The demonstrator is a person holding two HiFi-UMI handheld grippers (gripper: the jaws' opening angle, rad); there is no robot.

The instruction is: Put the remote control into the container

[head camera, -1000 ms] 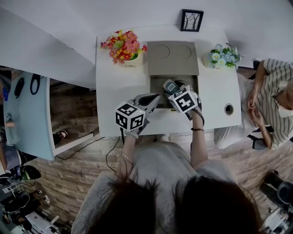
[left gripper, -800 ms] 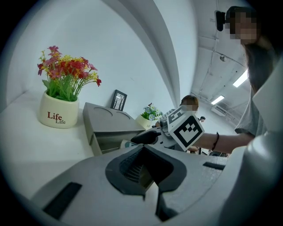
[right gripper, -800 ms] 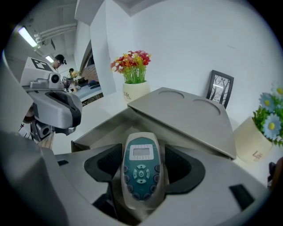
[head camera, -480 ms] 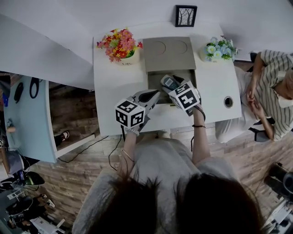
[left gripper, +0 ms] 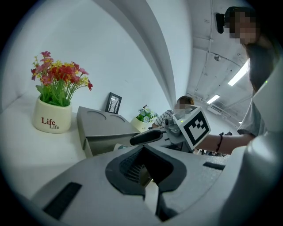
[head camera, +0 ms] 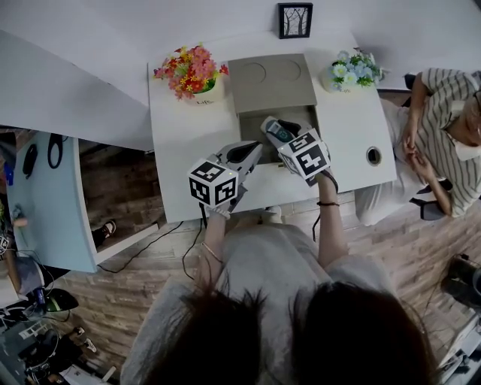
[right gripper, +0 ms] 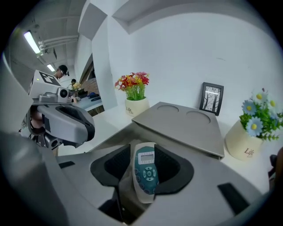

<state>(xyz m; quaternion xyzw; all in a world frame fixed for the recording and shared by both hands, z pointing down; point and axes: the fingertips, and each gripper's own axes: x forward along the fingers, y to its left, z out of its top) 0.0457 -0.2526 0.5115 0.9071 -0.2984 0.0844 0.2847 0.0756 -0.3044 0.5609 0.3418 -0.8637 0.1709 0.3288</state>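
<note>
The white and teal remote control (right gripper: 146, 170) lies lengthwise between the jaws of my right gripper (right gripper: 146, 178), which are closing on it, and it is held off the table. In the head view the remote control (head camera: 273, 129) pokes out of the right gripper (head camera: 281, 140) over the open front part of the grey container (head camera: 303, 116). The container's flat lid (head camera: 270, 79) is slid back toward the wall. My left gripper (head camera: 246, 154) hovers over the white table (head camera: 188, 150) just left of the container, jaws together with nothing in them.
A pot of red and yellow flowers (head camera: 190, 74) stands left of the container, a pot of blue flowers (head camera: 352, 69) to its right, and a small picture frame (head camera: 294, 19) behind it. A cable hole (head camera: 373, 156) is at the table's right. A person in a striped shirt (head camera: 443, 120) sits beyond the right edge.
The right gripper has carried the remote a little farther from me over the container's opening. The left gripper has hardly moved.
</note>
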